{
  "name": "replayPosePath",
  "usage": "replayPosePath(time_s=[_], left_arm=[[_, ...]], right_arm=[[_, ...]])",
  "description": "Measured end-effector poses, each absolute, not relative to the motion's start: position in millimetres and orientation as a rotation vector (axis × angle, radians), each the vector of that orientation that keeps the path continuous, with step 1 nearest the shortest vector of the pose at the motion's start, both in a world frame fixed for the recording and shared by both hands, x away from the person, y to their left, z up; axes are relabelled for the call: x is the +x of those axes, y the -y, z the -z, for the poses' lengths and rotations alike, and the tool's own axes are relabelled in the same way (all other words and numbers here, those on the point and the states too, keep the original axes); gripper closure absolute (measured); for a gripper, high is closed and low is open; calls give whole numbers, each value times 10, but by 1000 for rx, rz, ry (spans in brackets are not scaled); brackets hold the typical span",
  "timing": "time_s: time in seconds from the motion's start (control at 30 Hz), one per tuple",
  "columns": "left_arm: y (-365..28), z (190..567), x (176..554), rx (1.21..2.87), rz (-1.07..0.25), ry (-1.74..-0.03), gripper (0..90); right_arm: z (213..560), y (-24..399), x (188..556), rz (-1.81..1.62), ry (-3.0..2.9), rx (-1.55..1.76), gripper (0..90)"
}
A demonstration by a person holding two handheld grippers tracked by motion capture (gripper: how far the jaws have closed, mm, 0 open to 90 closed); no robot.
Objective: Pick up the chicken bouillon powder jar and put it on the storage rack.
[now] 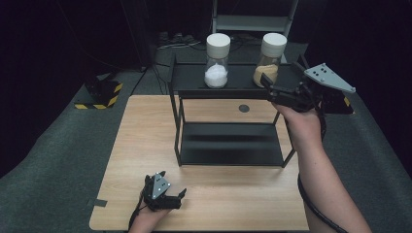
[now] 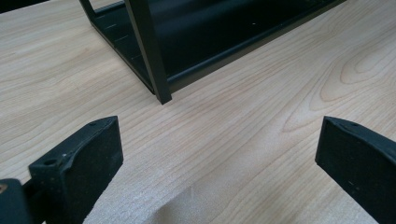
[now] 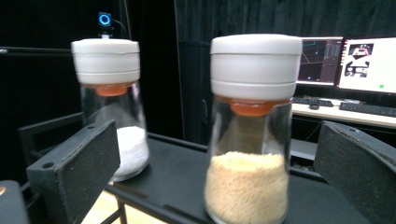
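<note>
tan jar (image 3: pixel 247 140) base cut off

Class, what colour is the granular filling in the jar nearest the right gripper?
Tan, a sandy brown, in the jar; it shows best in the right gripper view.

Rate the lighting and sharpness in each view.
High view: table evenly lit, surroundings nearly black, detail soft. Left gripper view: wood grain crisp, rack dark with little detail, near jaws slightly soft. Right gripper view: tan-filled jar fairly sharp, white-filled jar and monitors softer; the monitors glow bright.
</note>
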State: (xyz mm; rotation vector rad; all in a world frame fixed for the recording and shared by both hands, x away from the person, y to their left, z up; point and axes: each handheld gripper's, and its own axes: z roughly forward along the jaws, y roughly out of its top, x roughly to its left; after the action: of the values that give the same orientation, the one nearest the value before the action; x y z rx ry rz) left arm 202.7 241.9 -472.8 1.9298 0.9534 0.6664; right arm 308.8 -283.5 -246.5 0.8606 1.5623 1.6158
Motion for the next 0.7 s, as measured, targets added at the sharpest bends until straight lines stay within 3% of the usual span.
replayPosePath(time_s=[0.7], left_arm=[[-2413,4726,2026,1935,-670,-950,11]], right_arm=[[2911,2833,2725,-1493,-1683,805,0]])
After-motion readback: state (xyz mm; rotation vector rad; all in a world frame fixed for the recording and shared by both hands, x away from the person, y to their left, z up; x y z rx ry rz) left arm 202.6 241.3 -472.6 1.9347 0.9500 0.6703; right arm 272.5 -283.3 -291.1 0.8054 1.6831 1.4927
